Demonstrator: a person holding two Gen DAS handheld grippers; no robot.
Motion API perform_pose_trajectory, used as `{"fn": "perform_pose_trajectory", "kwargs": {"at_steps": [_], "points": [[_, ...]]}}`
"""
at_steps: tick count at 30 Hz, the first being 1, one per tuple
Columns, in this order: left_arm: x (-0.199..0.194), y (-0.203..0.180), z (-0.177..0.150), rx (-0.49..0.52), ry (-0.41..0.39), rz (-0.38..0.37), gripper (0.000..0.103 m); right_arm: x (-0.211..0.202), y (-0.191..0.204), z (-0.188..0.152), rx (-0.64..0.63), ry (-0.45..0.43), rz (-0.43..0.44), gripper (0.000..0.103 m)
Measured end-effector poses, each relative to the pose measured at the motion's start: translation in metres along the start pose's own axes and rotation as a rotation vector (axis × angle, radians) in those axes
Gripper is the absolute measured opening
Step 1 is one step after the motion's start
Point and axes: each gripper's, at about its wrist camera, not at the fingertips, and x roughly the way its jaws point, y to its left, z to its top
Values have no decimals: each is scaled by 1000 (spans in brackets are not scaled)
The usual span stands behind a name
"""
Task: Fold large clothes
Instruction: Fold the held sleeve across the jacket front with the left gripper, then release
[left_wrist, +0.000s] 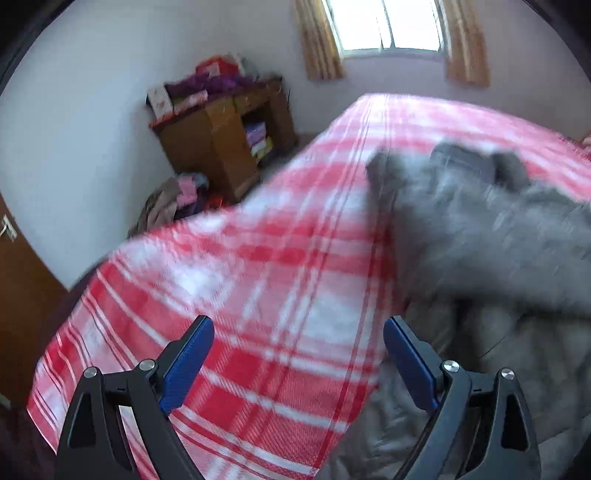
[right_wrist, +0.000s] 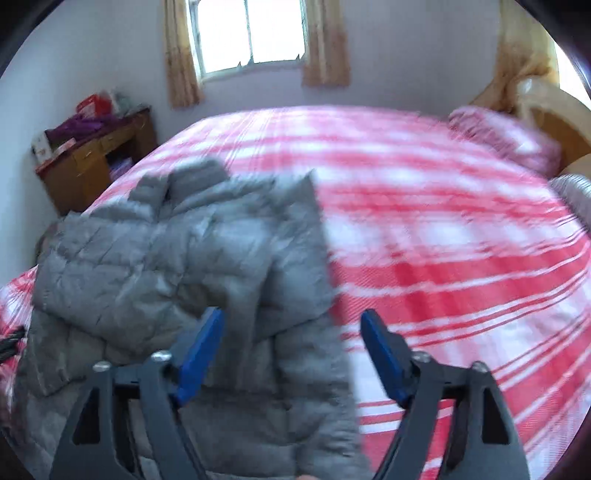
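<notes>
My right hand-held gripper (right_wrist: 291, 332) gapes over the grey jacket (right_wrist: 155, 251); my left hand-held gripper (left_wrist: 299, 339) gapes beside it (2 empty), above the bed (right_wrist: 443, 236).

Right gripper (right_wrist: 291, 328) jaws apart, nothing pinched. Grey puffer jacket (right_wrist: 177, 251) ahead and left of jaws, folded edge running between them. Red plaid bedsheet (right_wrist: 443, 240) right of jaws.
</notes>
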Motion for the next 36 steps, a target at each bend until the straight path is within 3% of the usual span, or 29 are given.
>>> {"fn": "perform_pose_trajectory", "kwargs": {"at_steps": [3, 5, 8, 11, 14, 16, 23, 36], "points": [[-22, -15, 36, -34, -61, -97, 93, -20, 4, 16, 29, -66, -1, 71], [-24, -38, 53, -30, -93, -169, 93, -16, 22, 28, 19, -62, 63, 71], [-1, -75, 62, -41, -99, -199, 93, 6, 51, 39, -2, -33, 118, 68], [37, -108, 54, 10, -53, -156, 93, 34, 70, 38, -7, -17, 120, 67], [77, -119, 39, -7, 47, -118, 93, 61, 80, 26, -26, 20, 80, 67], [93, -119, 29, -17, 89, -130, 93, 77, 83, 14, -49, 40, 54, 67], [110, -114, 24, -77, 146, -172, 99, 96, 81, 0, -57, 77, 47, 67], [113, -122, 25, -55, 166, -162, 102, 110, 89, -5, -112, 133, -6, 67]]}}
